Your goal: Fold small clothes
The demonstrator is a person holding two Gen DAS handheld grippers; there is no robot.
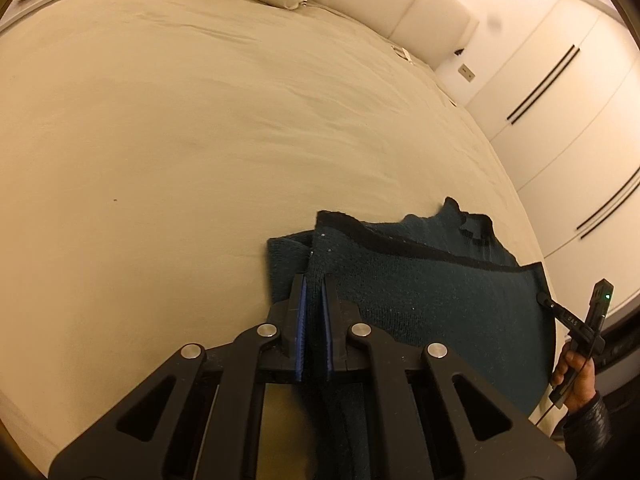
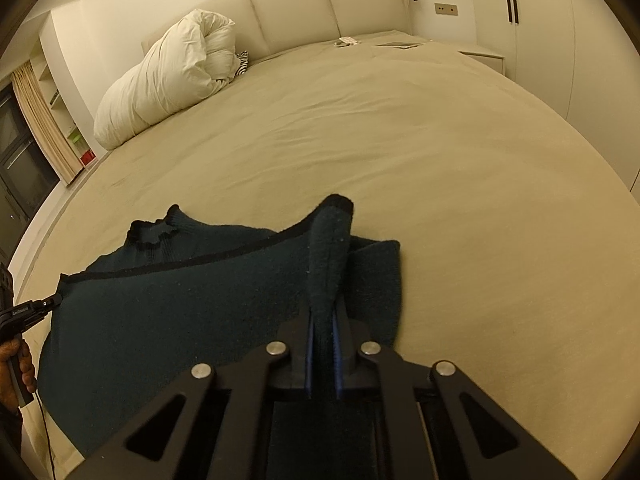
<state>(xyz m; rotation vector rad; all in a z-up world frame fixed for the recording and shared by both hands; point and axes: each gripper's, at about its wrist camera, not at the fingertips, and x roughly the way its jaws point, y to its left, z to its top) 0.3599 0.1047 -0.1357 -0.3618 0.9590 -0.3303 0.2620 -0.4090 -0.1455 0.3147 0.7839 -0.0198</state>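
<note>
A dark teal knit sweater (image 1: 420, 280) (image 2: 180, 300) with black trim lies on the beige bed sheet, its ribbed collar (image 2: 154, 232) on the far side. My left gripper (image 1: 314, 280) is shut on a fold of the sweater's trimmed edge at its left corner. My right gripper (image 2: 323, 312) is shut on the opposite corner, and a tuft of knit stands up out of its blue pads. The trimmed edge runs taut between the two grips, raised over the rest of the garment. Each view shows the other gripper's tip at the cloth's far corner, held by a hand (image 1: 576, 376).
The wide bed sheet (image 1: 180, 140) stretches ahead to a padded headboard (image 2: 328, 4). A bundled white duvet (image 2: 168, 76) lies at the head of the bed, with small papers (image 2: 396, 44) near the far edge. White wardrobe doors (image 1: 560, 92) stand beside the bed.
</note>
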